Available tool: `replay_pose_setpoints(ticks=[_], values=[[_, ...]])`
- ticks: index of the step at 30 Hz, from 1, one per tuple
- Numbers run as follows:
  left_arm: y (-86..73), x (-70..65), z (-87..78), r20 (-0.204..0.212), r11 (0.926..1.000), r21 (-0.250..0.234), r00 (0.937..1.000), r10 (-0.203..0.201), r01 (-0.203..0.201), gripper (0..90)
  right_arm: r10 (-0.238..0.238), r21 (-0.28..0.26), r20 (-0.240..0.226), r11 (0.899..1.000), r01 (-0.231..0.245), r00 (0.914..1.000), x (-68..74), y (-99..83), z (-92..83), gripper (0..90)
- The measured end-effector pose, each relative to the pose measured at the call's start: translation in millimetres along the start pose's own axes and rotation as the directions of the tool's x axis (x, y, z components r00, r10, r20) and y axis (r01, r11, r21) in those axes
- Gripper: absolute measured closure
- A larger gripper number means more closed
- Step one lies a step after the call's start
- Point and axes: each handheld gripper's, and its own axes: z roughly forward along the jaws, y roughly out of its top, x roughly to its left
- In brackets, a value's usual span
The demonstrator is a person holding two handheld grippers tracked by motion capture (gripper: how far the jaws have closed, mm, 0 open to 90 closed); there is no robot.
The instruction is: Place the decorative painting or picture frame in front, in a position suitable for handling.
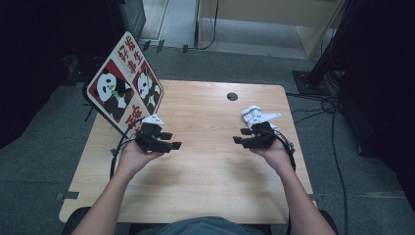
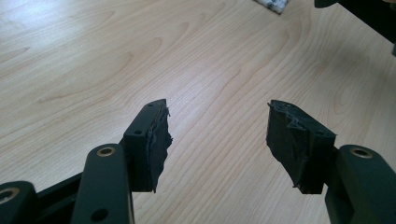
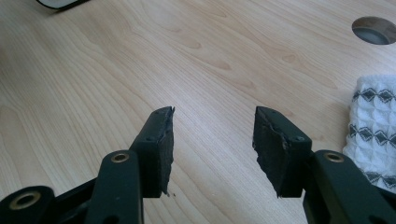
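Note:
A white cloth with a dark diamond pattern [image 1: 250, 114] lies folded on the wooden table [image 1: 205, 166], at its right side. My right gripper [image 1: 240, 136] hovers just in front of the cloth, pointing left, with its jaws open and empty. In the right gripper view the cloth [image 3: 373, 126] sits to the right of the open jaws [image 3: 215, 114], apart from them. My left gripper [image 1: 172, 140] is held over the table's left half, pointing right, open with only bare wood between its jaws [image 2: 218, 107]. A corner of the cloth [image 2: 272, 4] shows far off in the left gripper view.
A diamond-shaped panda sign [image 1: 125, 83] stands on the table's left rear corner, close behind my left hand. A round cable hole [image 1: 232, 96] lies at the back, also seen as the hole [image 3: 376, 30]. Bare wood stretches between the grippers.

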Motion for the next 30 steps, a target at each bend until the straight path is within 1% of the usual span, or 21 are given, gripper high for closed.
replay_pose_setpoints(ticks=[6, 8, 11, 14, 17, 19, 24, 25, 26, 30], values=[[-0.3, -0.5, 0.2, 0.006, 1.0, 0.005, 1.0, 0.001, -0.001, 39.8, 0.005, 0.007, 0.002, 1.0, -0.005, 1.0, -1.7, -1.4, -0.1, 48.9], [-0.2, -0.2, -0.3, 0.007, 1.0, 0.008, 1.0, -0.001, 0.001, 40.0, -0.004, 0.012, 0.009, 1.0, 0.004, 1.0, -2.4, -1.9, 0.4, 48.7], [0.0, -0.2, -1.9, 0.006, 1.0, 0.009, 1.0, -0.003, 0.003, 40.2, 0.0, 0.015, 0.009, 1.0, 0.0, 1.0, -2.3, -2.1, 1.2, 48.5], [0.0, 0.0, -4.2, 0.007, 1.0, 0.003, 1.0, -0.006, 0.006, 40.7, -0.008, 0.023, 0.012, 1.0, 0.008, 0.9999, -3.0, -2.1, 2.1, 48.1], [-0.6, 0.6, -8.0, 0.004, 0.9999, -0.006, 0.9999, -0.011, 0.011, 40.7, -0.007, 0.025, 0.013, 1.0, 0.007, 0.9999, -3.3, -1.9, 2.4, 47.8], [-1.4, 0.5, -11.0, -0.006, 0.9999, -0.012, 0.9999, -0.012, 0.012, 40.7, -0.017, 0.03, 0.015, 0.999, 0.017, 0.9997, -4.2, -1.7, 2.5, 47.8], [-4.3, -2.3, -19.3, -0.006, 0.9997, -0.02, 0.9999, -0.011, 0.01, 40.2, -0.004, 0.026, 0.017, 1.0, 0.004, 0.9998, -9.4, -0.3, 1.7, 47.8], [-5.3, -2.8, -21.1, -0.013, 0.9998, -0.019, 0.9999, -0.008, 0.008, 40.1, -0.003, 0.025, 0.016, 1.0, 0.003, 0.9999, -10.3, 0.1, 1.6, 47.8], [-6.7, -3.1, -23.0, -0.016, 0.9997, -0.021, 0.9998, -0.011, 0.01, 40.1, -0.005, 0.021, 0.013, 1.0, 0.005, 0.9999, -12.4, 1.5, 1.9, 47.7], [-11.1, -2.3, -29.3, -0.027, 0.9994, -0.024, 0.9993, -0.025, 0.024, 40.1, -0.007, 0.019, 0.009, 1.0, 0.006, 0.9999, -13.4, 3.9, 3.2, 47.7]])
